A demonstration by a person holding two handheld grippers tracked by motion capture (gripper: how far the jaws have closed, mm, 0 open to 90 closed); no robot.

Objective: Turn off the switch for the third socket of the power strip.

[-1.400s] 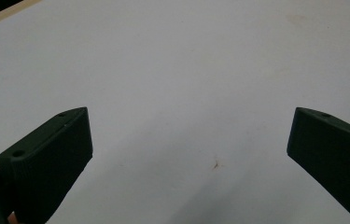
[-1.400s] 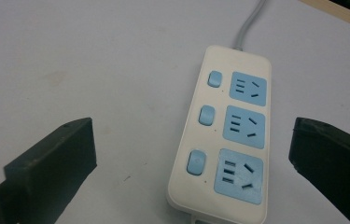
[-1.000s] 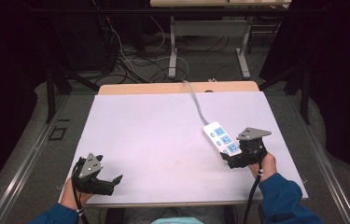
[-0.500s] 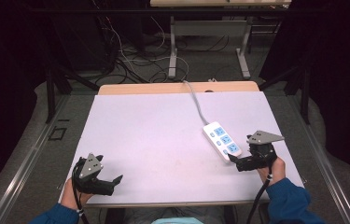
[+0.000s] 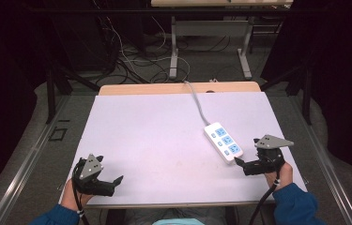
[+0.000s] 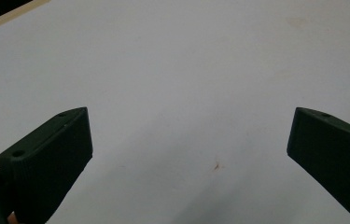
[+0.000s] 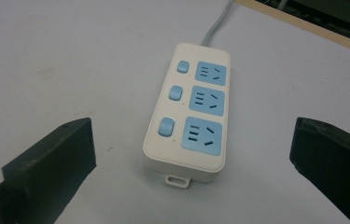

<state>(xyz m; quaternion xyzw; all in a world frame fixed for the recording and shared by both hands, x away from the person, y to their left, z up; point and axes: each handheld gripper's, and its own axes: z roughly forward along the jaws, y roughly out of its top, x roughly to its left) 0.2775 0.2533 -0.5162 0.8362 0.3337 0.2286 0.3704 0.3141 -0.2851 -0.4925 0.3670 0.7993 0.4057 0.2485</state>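
A white power strip (image 5: 223,142) with three blue sockets and three blue switches lies flat on the right part of the white table (image 5: 155,136). Its grey cable (image 5: 196,102) runs off over the far edge. My right gripper (image 5: 247,157) is open just right of and nearer than the strip's near end. In the right gripper view the strip (image 7: 189,116) lies ahead of the wide-apart jaws of that gripper (image 7: 192,128), which do not touch it. My left gripper (image 5: 110,172) rests at the near left corner, open, with bare tabletop (image 6: 186,70) between its jaws.
A wooden strip (image 5: 178,88) borders the table's far edge. Beyond it, loose cables (image 5: 131,65) and metal table legs (image 5: 174,51) stand on the floor. Dark drapes hang on both sides. Blue sleeves (image 5: 292,201) come in over the near edge.
My right gripper has drawn back from the power strip, to the right and toward the near edge. The left gripper and the strip have stayed put.
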